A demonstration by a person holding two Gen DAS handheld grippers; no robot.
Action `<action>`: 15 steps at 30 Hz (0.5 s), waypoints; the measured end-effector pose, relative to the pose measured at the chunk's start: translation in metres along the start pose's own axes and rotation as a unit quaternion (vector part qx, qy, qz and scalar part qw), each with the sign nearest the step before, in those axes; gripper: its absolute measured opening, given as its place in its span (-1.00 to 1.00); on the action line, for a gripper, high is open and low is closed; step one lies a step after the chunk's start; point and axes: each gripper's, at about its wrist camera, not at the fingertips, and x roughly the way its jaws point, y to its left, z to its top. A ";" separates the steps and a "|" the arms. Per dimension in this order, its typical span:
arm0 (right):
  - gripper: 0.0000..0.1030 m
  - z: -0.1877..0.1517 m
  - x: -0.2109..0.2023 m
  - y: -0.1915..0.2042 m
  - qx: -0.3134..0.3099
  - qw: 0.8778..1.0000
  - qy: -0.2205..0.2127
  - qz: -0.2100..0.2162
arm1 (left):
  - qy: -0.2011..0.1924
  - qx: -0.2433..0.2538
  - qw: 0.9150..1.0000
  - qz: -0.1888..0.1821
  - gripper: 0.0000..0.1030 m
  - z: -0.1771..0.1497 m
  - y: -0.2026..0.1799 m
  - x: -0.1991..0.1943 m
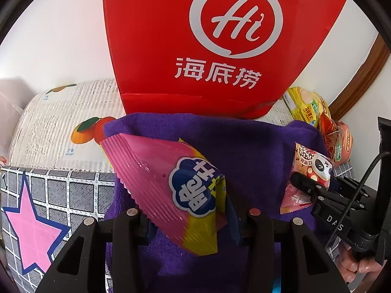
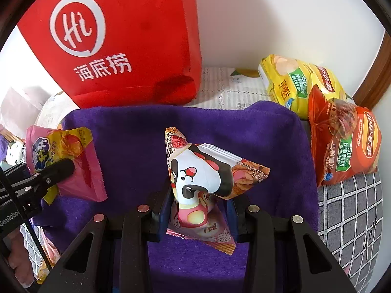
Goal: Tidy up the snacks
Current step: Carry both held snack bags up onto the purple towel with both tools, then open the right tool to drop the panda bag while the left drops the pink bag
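In the left wrist view, my left gripper (image 1: pixel 190 222) is shut on a pink and yellow snack packet (image 1: pixel 171 183), held above a purple towel (image 1: pixel 256 146). From the right wrist camera the same packet (image 2: pixel 61 156) appears at the left, clamped by the left gripper (image 2: pixel 58 171). My right gripper (image 2: pixel 198 210) is shut on a panda-print snack packet (image 2: pixel 202 175), also over the towel (image 2: pixel 136 141). That packet (image 1: pixel 315 168) and the right gripper (image 1: pixel 303 183) show at the right of the left wrist view. A red paper bag (image 1: pixel 195 48) (image 2: pixel 122 44) stands upright behind the towel.
A yellow chips bag (image 2: pixel 293 83) and an orange-red chips bag (image 2: pixel 342 146) lie at the right by the wall. A fruit-print cloth (image 1: pixel 61 112) and a grey checked cover with a pink star (image 1: pixel 34 219) lie under and to the left of the towel. A wooden frame (image 2: pixel 376 73) runs at far right.
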 end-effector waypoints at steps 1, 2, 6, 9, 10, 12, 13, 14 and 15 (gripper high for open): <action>-0.25 0.000 0.001 -0.001 0.001 1.000 0.001 -0.001 | 0.001 0.000 1.000 0.000 -0.16 0.000 0.000 0.001; -0.25 0.000 0.001 -0.002 0.003 1.000 0.003 -0.002 | 0.002 0.001 1.000 0.000 -0.16 0.000 -0.001 0.001; -0.23 0.001 0.005 -0.005 0.003 1.000 0.008 -0.007 | 0.007 0.006 1.000 0.001 -0.16 0.000 -0.004 0.006; -0.18 0.000 0.008 -0.003 -0.003 1.000 0.014 -0.012 | 0.010 0.009 1.000 -0.002 -0.15 0.000 -0.006 0.008; -0.14 0.000 0.009 -0.002 -0.005 1.000 0.016 -0.014 | 0.010 0.010 1.000 -0.002 -0.14 0.000 -0.007 0.008; -0.09 0.000 0.010 0.000 -0.010 1.000 0.017 -0.018 | 0.010 0.011 1.000 -0.003 -0.14 0.000 -0.007 0.008; -0.07 0.000 0.010 0.000 -0.012 1.000 0.017 -0.019 | 0.010 0.012 1.000 -0.004 -0.14 0.000 -0.007 0.008; -0.06 0.000 0.010 0.001 -0.013 1.000 0.016 -0.019 | 0.009 0.012 1.000 -0.004 -0.14 0.000 -0.006 0.007; -0.03 0.001 0.010 0.001 -0.014 1.000 0.016 -0.020 | 0.009 0.012 1.000 -0.004 -0.14 0.000 -0.006 0.006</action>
